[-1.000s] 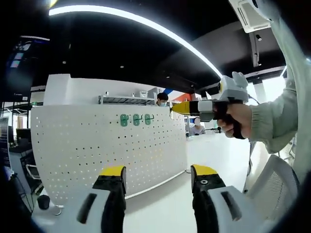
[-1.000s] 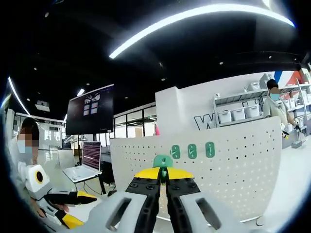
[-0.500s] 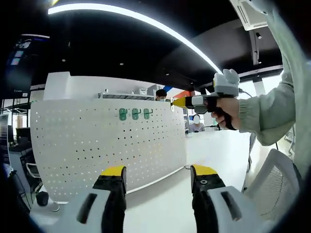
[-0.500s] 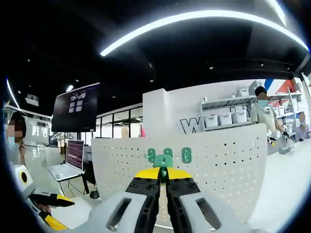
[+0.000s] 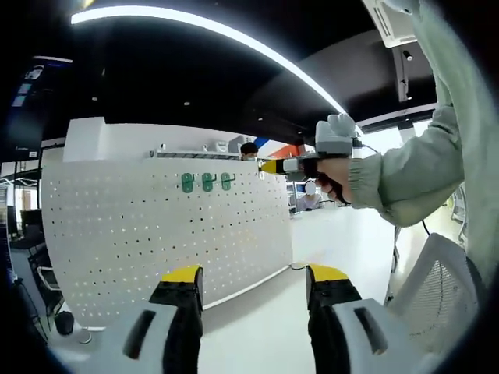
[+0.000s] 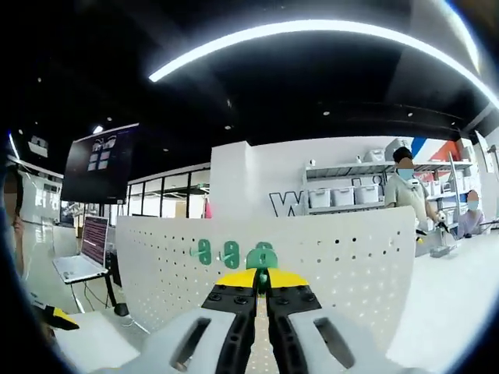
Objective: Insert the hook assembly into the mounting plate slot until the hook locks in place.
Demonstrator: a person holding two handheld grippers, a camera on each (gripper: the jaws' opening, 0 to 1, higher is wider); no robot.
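Hook assembly: green piece (image 6: 262, 257) pinched at the tips of the right hand-held gripper (image 6: 262, 279), jaws closed on it; held up in the air in front of the pegboard, not yet touching it as far as I can tell.

Mounting plate: white perforated pegboard (image 6: 343, 273) standing upright on the tabletop (image 5: 343, 241); three green hooks (image 5: 206, 182) already sit in a row near its top edge.

Target slot: judged to be the free spot just beside that row (exact hole too small to make out).

Right hand-held gripper, from the other side: it (image 5: 269, 166) reaches in level with the top of the pegboard (image 5: 156, 241), near the row's end.

Left hand-held gripper: jaws wide apart (image 5: 253, 284), carrying nothing, low over the tabletop.

Step in hand: approach and align.

How to do it well: keep the hook square to the board, line it with the row, then press straight in until it seats; don't let go early.

Risk: tilted entry could jam or push the board back (left could brace it).
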